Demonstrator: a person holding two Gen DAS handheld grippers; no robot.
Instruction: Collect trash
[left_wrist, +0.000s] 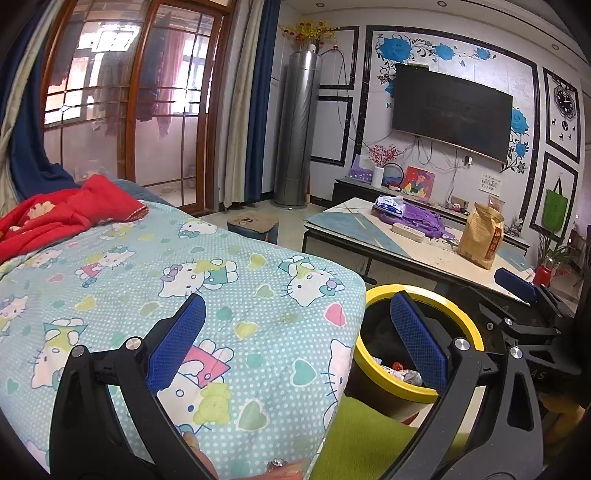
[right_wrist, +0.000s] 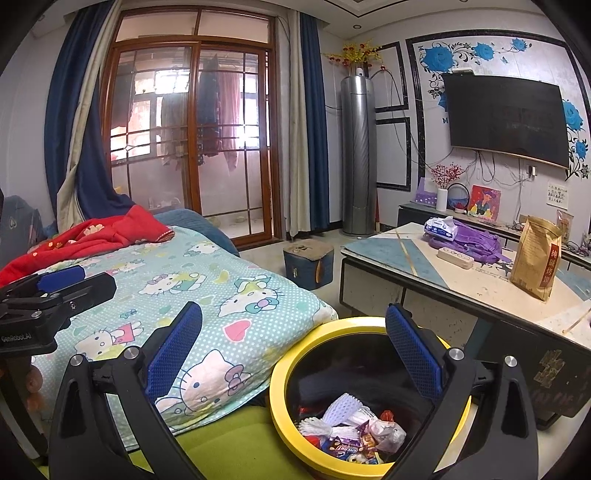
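Observation:
A round bin with a yellow rim stands beside the sofa and holds several wrappers and crumpled scraps. It also shows in the left wrist view. My right gripper is open and empty, hovering over the bin's near left rim. My left gripper is open and empty, above the Hello Kitty blanket, with its right finger over the bin. The right gripper shows at the right edge of the left wrist view, and the left gripper at the left of the right wrist view.
A low table stands to the right with a brown paper bag, purple cloth, tissue pack and power strip. A red garment lies on the blanket. A small stool stands on the floor. A green cushion lies below.

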